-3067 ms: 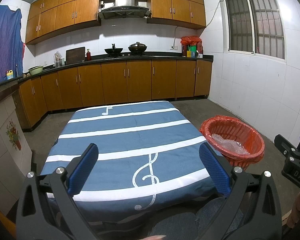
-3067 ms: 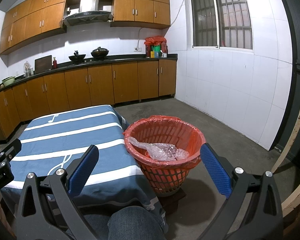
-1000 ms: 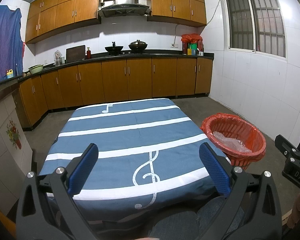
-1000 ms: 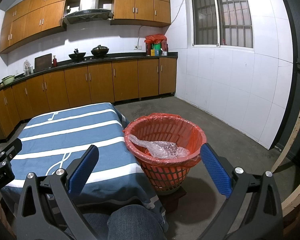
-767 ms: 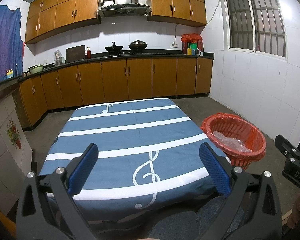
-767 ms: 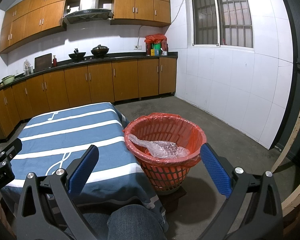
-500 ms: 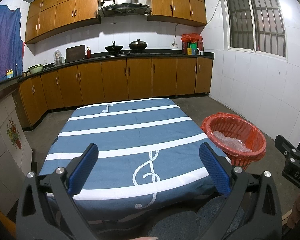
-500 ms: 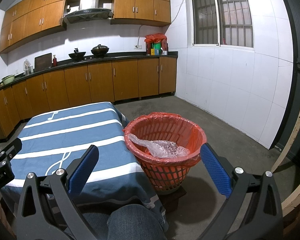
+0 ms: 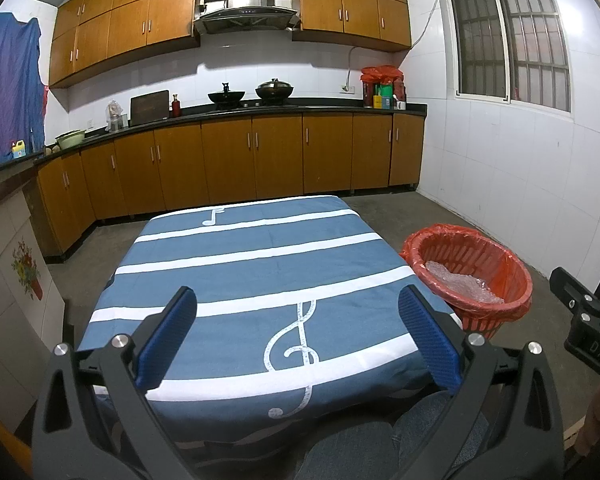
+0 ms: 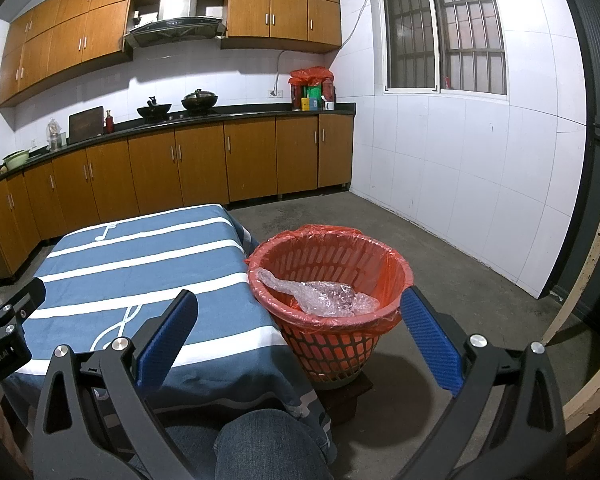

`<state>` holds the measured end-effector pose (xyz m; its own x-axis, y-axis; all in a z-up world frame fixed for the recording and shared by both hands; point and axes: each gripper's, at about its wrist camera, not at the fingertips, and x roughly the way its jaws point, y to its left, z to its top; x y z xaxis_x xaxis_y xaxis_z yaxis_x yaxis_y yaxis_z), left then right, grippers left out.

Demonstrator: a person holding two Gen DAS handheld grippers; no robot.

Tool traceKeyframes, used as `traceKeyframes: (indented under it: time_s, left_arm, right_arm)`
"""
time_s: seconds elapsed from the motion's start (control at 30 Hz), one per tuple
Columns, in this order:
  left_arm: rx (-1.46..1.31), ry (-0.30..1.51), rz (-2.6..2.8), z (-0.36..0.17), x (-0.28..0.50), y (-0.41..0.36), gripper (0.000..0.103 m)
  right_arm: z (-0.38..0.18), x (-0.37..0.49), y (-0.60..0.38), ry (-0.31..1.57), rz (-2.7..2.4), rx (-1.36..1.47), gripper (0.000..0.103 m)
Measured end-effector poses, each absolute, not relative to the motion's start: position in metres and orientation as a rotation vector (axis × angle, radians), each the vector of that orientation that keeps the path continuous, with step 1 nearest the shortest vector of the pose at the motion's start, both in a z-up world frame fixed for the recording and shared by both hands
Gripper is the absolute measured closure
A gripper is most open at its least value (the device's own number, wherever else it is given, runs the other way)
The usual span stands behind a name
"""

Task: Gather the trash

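A red mesh waste basket [image 10: 332,280] lined with a red bag stands on a low block right of the table; its rim also shows in the left wrist view [image 9: 470,276]. Crumpled clear bubble wrap [image 10: 324,294] lies inside the basket. My left gripper [image 9: 298,336] hovers open over the near edge of the blue striped tablecloth [image 9: 252,280], holding nothing. My right gripper [image 10: 298,336] is open too, held in front of the basket and the table corner, with nothing between its blue pads.
A person's denim-clad knee [image 10: 268,444] sits below the grippers. Brown cabinets and a black counter [image 9: 260,110] with woks run along the back wall. Bare concrete floor [image 10: 440,264] stretches right of the basket toward the white tiled wall.
Both views have tilted up very slightly since three seconds ago, so the basket and table sit a little lower in frame. Both grippers stay open and the bubble wrap has not moved.
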<state>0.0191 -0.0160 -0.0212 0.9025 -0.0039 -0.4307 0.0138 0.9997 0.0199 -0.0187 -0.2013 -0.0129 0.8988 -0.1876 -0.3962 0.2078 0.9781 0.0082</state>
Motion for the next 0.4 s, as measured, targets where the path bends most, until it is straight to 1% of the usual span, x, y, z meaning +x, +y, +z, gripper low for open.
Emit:
traceKeyframes:
  time_s: [0.4]
  left_arm:
    - [0.025,0.453,-0.017,-0.0226,0.0203,-0.0139,0.004]
  right_arm:
    - [-0.0128,-0.0187,-0.2016,0.406,-0.204,0.051,0.003]
